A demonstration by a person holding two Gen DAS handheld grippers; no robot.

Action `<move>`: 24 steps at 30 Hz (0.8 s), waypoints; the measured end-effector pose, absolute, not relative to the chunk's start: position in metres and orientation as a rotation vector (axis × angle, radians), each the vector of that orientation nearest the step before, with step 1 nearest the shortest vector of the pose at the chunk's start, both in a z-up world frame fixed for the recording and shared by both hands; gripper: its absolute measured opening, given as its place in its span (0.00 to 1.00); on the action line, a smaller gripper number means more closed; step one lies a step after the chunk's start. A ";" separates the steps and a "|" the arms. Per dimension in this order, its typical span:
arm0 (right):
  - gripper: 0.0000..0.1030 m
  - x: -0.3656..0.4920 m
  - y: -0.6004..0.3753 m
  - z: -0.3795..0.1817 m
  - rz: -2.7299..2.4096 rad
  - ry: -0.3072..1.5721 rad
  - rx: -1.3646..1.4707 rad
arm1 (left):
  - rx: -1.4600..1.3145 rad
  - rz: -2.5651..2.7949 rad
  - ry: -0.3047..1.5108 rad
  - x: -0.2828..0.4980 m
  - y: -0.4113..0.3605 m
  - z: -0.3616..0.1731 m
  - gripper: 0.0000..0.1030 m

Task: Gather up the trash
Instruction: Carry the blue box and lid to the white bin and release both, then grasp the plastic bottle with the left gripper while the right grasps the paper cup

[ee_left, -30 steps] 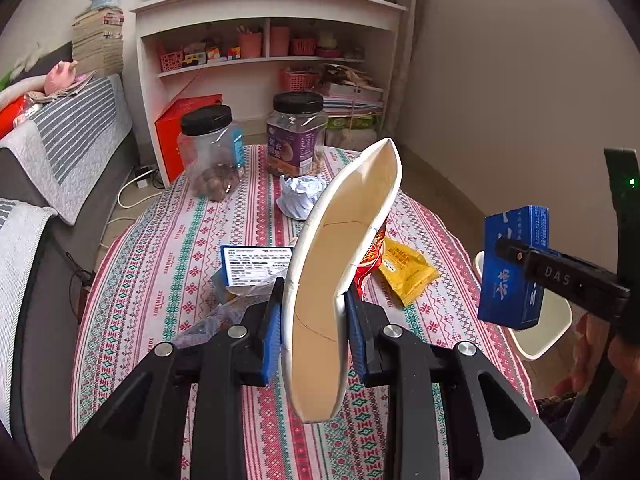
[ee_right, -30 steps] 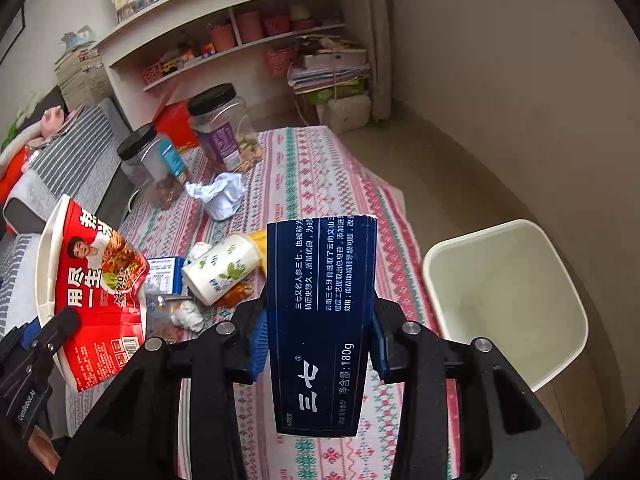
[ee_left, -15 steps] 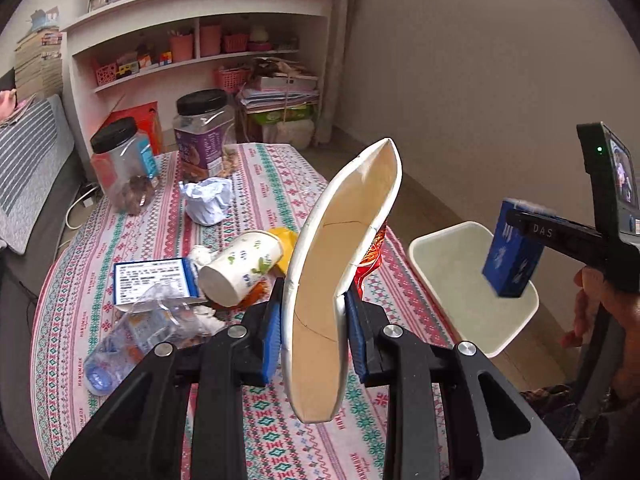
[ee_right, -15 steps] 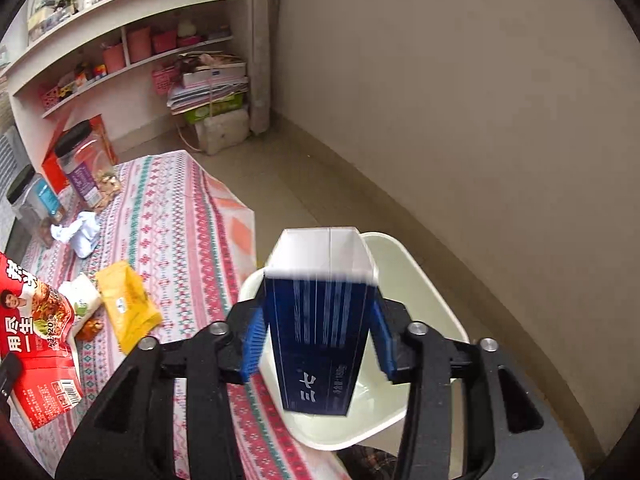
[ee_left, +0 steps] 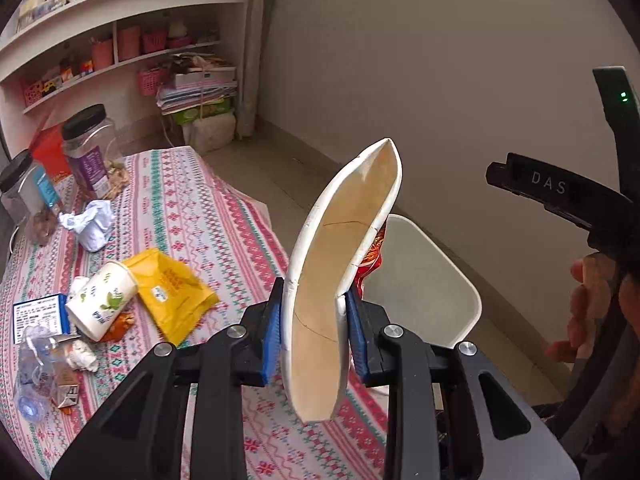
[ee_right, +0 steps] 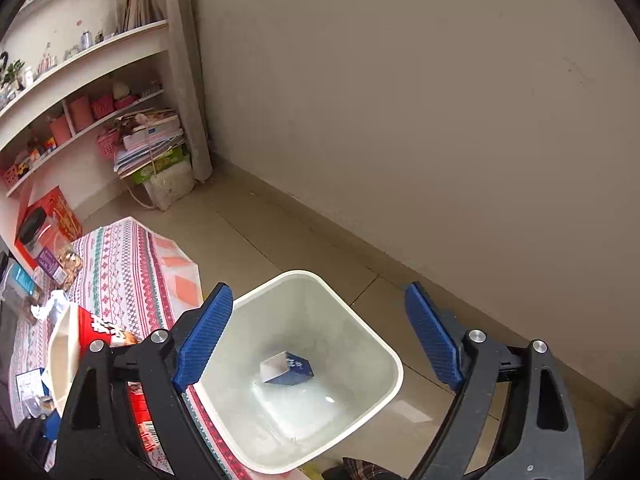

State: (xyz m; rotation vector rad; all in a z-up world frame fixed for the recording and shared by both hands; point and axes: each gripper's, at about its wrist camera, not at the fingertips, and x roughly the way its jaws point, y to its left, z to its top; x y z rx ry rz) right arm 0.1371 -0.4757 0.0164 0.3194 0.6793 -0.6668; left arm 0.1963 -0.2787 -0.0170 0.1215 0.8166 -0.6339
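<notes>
My left gripper point(ee_left: 314, 320) grips a squashed instant-noodle cup point(ee_left: 340, 260), white inside and red outside. Its blue pads press the cup's sides while the jaws are starting to open. The cup hangs at the table's right edge, in front of the white bin point(ee_left: 432, 288). In the right wrist view my right gripper point(ee_right: 318, 292) hovers over the bin's rim point(ee_right: 396, 372) with its jaws opening wide and nothing between them. A blue box point(ee_right: 288, 368) lies on the bin's floor. The noodle cup point(ee_right: 96, 328) shows at the lower left there.
On the patterned tablecloth point(ee_left: 192, 208) lie a yellow packet point(ee_left: 172, 288), a white paper cup point(ee_left: 100, 304), crumpled white paper point(ee_left: 90, 222), a blue-and-white carton point(ee_left: 38, 316) and a crushed bottle point(ee_left: 36, 368). Two lidded jars point(ee_left: 92, 152) stand at the back. A wall runs behind the bin.
Both grippers swung right, from over the table towards the bin. The right gripper opened and the blue box dropped into the bin. The left gripper still holds the noodle cup.
</notes>
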 end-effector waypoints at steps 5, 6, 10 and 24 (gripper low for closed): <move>0.84 0.128 -0.492 0.022 -0.702 0.649 0.361 | 0.104 -0.666 0.836 0.202 -0.313 -0.011 0.57; 0.84 0.127 -0.492 0.022 -0.703 0.648 0.363 | 0.106 -0.665 0.825 0.199 -0.315 -0.008 0.58; 0.87 0.129 -0.485 0.023 -0.705 0.643 0.323 | 0.142 -0.635 0.776 0.195 -0.310 0.003 0.63; 0.93 0.152 -0.410 0.019 -0.611 0.622 0.131 | 0.199 -0.377 0.640 0.197 -0.242 0.015 0.86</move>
